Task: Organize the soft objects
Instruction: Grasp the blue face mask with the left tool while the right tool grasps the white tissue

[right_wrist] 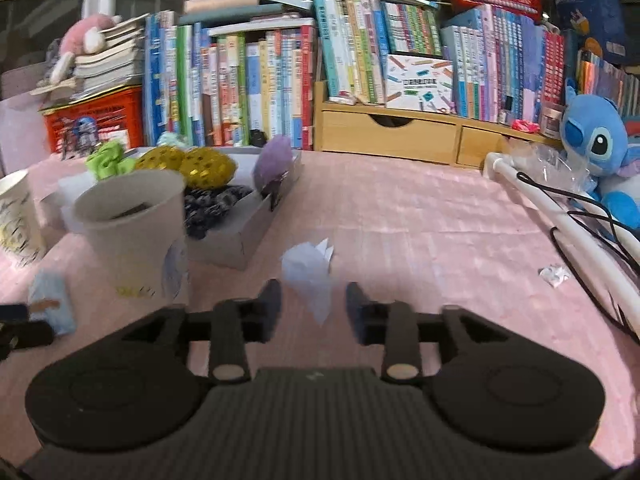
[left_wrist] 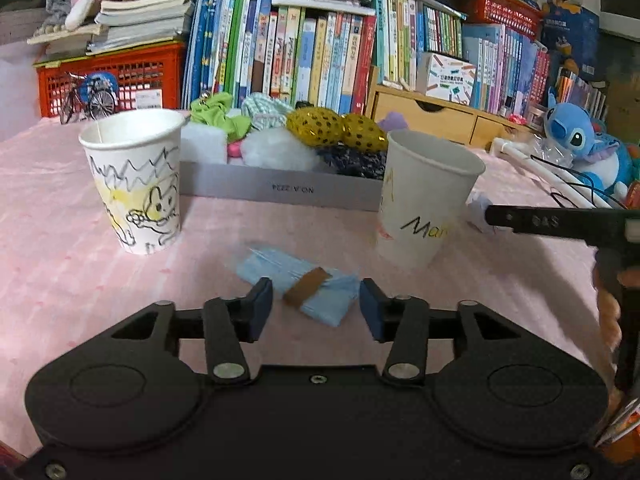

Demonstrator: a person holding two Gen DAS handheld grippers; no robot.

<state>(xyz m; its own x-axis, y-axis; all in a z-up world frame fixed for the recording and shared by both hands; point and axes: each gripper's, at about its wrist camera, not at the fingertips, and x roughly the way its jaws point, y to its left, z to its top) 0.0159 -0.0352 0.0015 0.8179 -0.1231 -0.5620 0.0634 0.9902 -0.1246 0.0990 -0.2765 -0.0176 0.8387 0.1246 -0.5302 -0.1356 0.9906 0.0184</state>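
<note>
Most soft things already sat in the box (left_wrist: pixel 280 190). Near it, a blue pack (left_wrist: pixel 296 284) and white paper (right_wrist: pixel 308 276) waited between your left claw (left_wrist: pixel 316 306) and right claw (right_wrist: pixel 314 306), both apart, gripping nothing.

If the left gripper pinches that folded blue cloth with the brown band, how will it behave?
The folded blue cloth looks thin and soft, so it would probably sag. It seems light. The brown band may keep it folded, though its loose ends could splay.
</note>
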